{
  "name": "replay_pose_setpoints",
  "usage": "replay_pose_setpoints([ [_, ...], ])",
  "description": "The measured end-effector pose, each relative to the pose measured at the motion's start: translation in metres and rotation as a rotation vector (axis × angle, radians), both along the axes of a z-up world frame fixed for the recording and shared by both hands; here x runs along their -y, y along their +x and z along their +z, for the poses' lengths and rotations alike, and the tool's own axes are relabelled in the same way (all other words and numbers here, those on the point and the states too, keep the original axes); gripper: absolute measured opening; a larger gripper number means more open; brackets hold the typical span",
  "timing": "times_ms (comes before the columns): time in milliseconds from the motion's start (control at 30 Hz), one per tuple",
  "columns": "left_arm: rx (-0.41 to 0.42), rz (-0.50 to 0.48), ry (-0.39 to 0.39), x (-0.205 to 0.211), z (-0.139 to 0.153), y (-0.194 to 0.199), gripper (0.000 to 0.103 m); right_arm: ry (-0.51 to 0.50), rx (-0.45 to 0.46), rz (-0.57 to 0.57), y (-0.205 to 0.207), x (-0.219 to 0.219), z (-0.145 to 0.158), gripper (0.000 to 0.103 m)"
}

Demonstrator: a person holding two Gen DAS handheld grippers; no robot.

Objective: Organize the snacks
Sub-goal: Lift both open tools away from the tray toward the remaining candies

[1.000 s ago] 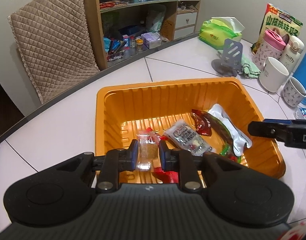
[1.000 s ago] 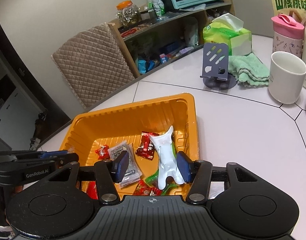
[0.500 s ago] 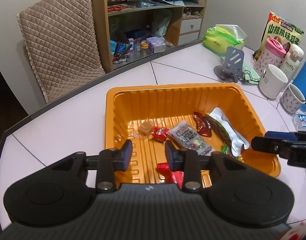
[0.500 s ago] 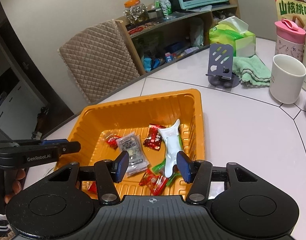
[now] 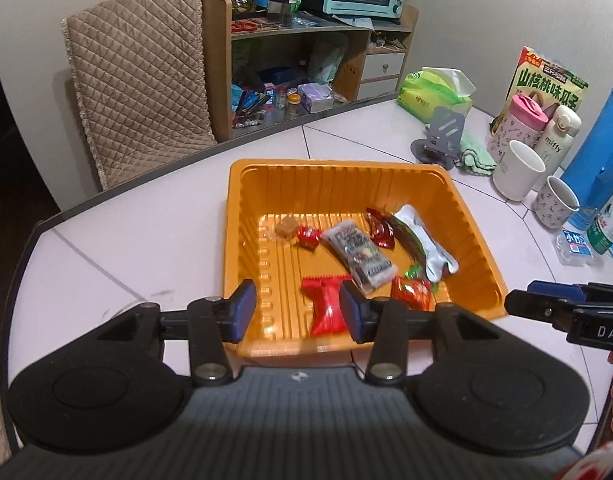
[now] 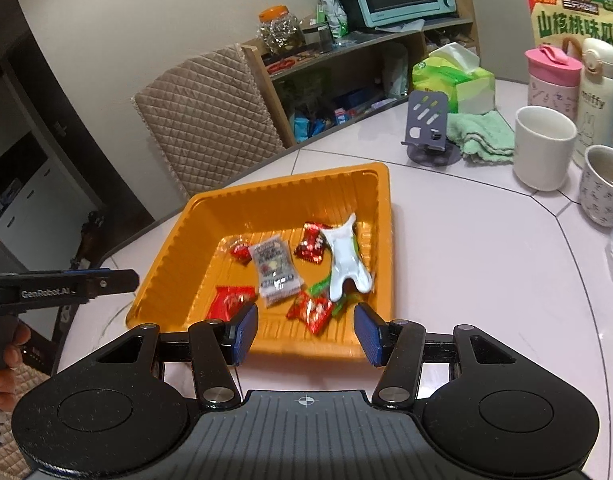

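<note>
The left gripper (image 5: 297, 311) is hovering with its jaws spread wide and gripping nothing, above the near rim of the orange tray (image 5: 338, 178). A red packet (image 5: 326, 304) is lying on the tray floor between the fingertips (image 5: 243, 310) in this view, touching neither. Just beyond them a clear packet (image 5: 360, 254) is resting, with a small red candy (image 5: 308, 236) and a brown cube (image 5: 286, 227) farther out to the left, and a dark red packet (image 5: 380, 228) and a white pouch (image 5: 424, 240) to the right.

The right gripper (image 6: 306, 330) is also hanging released and empty over the tray's near edge; a red-green candy (image 6: 312, 308) is lying just ahead of its jaws. Past the tray on the table (image 6: 466, 248), a white mug (image 6: 542, 148), a green towel (image 6: 480, 134) and a phone stand (image 6: 428, 126) are standing well apart from both grippers.
</note>
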State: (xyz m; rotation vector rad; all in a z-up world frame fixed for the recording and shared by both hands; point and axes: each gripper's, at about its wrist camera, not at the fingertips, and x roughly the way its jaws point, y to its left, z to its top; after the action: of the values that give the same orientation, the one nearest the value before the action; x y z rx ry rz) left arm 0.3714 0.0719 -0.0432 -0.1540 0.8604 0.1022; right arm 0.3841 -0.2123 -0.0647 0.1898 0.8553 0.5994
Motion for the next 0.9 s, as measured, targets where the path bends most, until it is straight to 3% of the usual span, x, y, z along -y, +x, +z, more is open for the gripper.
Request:
replay_pose_setpoints([
  [267,0.024,0.027,-0.021,0.006,0.016,-0.055,0.05,0.011,-0.011,0.003,-0.039,0.021,0.008,0.055],
  [900,-0.04,0.053,-0.062,0.031,0.012,-0.164,0.051,-0.008,-0.001,0.042,-0.121,0.039,0.02,0.059],
])
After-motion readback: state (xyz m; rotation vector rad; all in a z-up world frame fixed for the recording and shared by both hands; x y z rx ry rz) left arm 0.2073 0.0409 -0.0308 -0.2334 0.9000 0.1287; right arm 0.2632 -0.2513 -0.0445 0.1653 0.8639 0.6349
